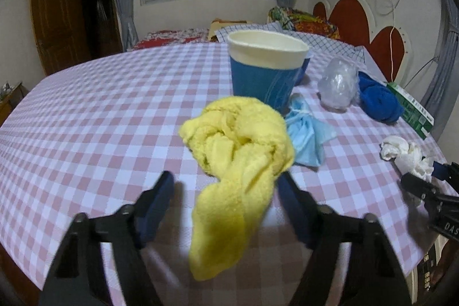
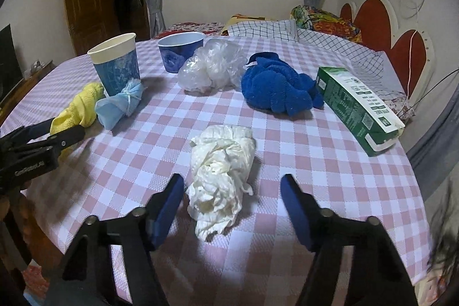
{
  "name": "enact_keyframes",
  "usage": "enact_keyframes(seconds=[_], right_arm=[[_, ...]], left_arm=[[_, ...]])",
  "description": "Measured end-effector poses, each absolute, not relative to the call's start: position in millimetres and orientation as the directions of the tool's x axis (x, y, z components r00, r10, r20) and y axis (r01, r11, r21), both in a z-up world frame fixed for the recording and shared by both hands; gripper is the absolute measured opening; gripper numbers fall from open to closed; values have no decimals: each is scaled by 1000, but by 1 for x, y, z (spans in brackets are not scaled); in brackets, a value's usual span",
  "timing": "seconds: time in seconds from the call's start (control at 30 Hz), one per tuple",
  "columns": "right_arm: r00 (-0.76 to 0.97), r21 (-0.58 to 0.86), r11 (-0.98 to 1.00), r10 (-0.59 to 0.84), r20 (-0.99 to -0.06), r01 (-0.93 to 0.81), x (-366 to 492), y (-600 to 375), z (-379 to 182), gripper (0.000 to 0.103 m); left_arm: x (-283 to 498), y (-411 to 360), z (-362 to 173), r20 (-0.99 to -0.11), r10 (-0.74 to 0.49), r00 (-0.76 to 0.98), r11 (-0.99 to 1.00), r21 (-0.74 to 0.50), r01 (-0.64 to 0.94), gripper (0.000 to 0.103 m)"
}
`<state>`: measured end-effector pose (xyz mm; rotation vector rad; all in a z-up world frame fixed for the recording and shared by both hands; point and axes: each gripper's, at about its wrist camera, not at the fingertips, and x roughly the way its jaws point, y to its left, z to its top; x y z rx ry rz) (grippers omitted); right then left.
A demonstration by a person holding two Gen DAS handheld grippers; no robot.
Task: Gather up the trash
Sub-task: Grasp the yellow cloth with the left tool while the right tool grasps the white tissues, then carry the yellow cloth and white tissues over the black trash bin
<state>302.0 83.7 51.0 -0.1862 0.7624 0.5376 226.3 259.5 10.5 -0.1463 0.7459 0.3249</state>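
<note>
A crumpled yellow cloth [image 1: 241,151] lies on the checked tablecloth between the fingers of my left gripper [image 1: 225,177]. The right finger [image 1: 289,197] touches the cloth and the left finger stands clear, so the gripper is open. A wad of white tissue [image 2: 221,171] lies between the fingers of my right gripper [image 2: 232,179], also open, with a gap on its right side. A knotted blue face mask [image 1: 307,134] rests beside the yellow cloth, against a blue and white paper cup [image 1: 266,68].
Behind the tissue lie a clear plastic bag [image 2: 212,68], a dark blue cloth [image 2: 278,88] and a green carton [image 2: 358,108] on its side near the table's right edge. A second blue cup [image 2: 180,50] stands at the back. A bed is beyond the table [image 1: 86,119].
</note>
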Motion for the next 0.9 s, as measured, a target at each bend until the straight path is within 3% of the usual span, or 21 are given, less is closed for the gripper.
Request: enact_keyframes(seconds=[0.13, 0.2, 0.53, 0.9], right_arm=[[590, 39, 844, 406, -698, -535, 303, 85, 49, 50], [587, 44, 841, 413, -696, -540, 302, 85, 49, 36], [614, 67, 848, 433, -660, -526, 286, 62, 57, 32], [661, 41, 861, 418, -623, -506, 249, 30, 69, 32]], left_arm=[[226, 258, 10, -678, 235, 696, 943, -16, -334, 47], [226, 258, 11, -673, 223, 705, 946, -26, -324, 16], [186, 244, 24, -585, 249, 772, 949, -13, -316, 10], [153, 194, 27, -561, 197, 804, 970, -8, -243, 8]])
